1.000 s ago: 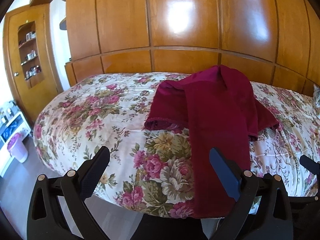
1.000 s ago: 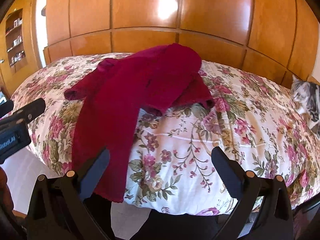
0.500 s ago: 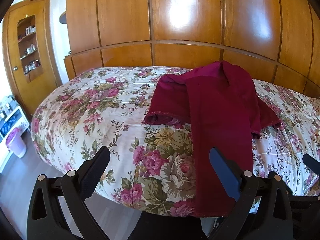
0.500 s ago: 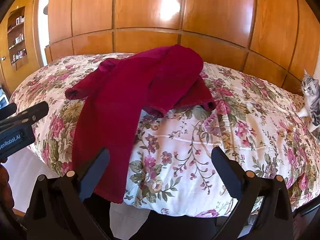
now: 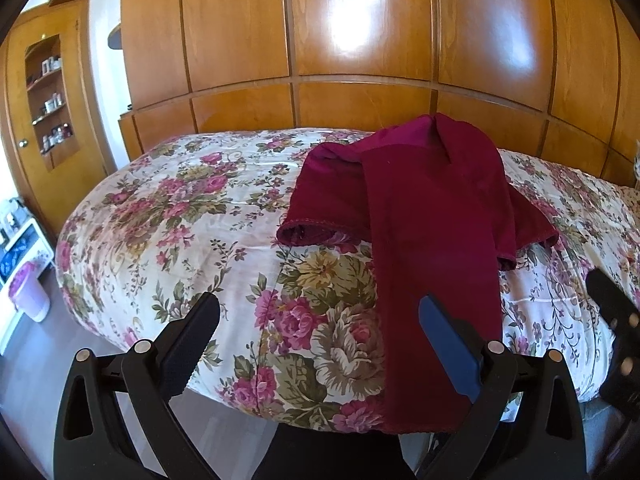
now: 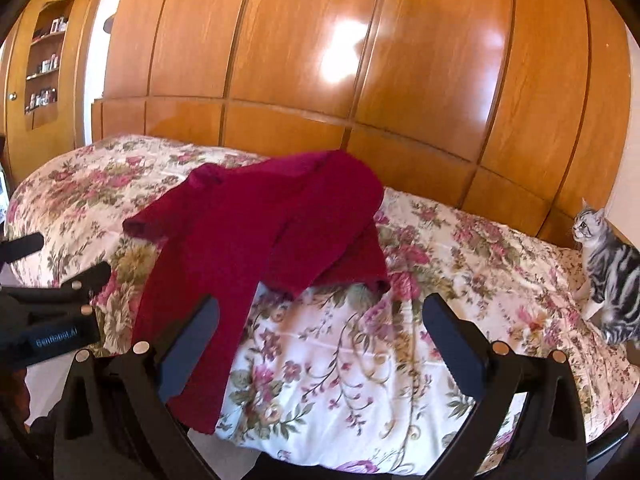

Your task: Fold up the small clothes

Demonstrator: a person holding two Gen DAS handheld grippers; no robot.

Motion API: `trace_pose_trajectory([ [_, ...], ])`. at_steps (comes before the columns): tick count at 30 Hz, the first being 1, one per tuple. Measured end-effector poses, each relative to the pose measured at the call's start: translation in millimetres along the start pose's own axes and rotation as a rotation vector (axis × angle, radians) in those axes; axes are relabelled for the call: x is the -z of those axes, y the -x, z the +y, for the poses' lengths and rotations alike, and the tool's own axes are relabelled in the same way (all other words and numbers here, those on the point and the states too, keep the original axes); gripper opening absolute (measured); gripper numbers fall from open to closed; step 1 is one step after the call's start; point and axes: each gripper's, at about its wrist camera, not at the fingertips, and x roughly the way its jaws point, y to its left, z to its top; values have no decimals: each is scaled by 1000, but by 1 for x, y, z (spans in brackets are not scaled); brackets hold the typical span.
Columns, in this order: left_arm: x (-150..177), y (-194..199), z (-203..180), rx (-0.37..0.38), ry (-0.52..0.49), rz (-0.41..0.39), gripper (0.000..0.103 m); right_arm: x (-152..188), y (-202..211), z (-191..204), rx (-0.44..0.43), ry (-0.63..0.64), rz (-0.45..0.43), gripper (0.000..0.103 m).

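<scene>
Both my left tongs (image 5: 318,344) and right tongs (image 6: 320,334) gape wide, empty. The soft, light crimson knit garment (image 5: 432,216) drapes limply over the bed; I'd pinch its hanging hem.

A deep crimson garment (image 5: 432,216) lies on a cream bedspread (image 5: 192,216) patterned with pink roses and olive-green leaves. Behind the bedspread, glossy honey-orange wooden panelling (image 5: 360,40). On the bedspread's right edge, a silver-grey tabby cat (image 6: 608,264) with dark stripes.
</scene>
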Motion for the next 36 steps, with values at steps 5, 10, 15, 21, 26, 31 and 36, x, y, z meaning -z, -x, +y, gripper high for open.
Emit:
trace_pose_trajectory([
  [5,0,-2,-4,5,-14,3,99,5,-11,-6,-1,-25,48,101],
  [10,-1,-6,-11,19,-44,10,99,8,-20,-12,-3,-49,82,101],
  [15,-2,-12,-17,32,-70,29,99,12,-29,-16,-7,-65,113,101],
  [21,-1,-21,-27,67,-110,61,99,15,-39,-21,-3,-78,140,101],
  [26,1,-27,-41,112,-170,79,97,14,-46,-26,9,-88,151,101],
  [31,15,-57,-69,154,-300,178,78,14,-52,-30,25,-94,171,101],
  [36,31,-73,-80,177,-361,198,63,14,-59,-38,40,-113,196,101],
])
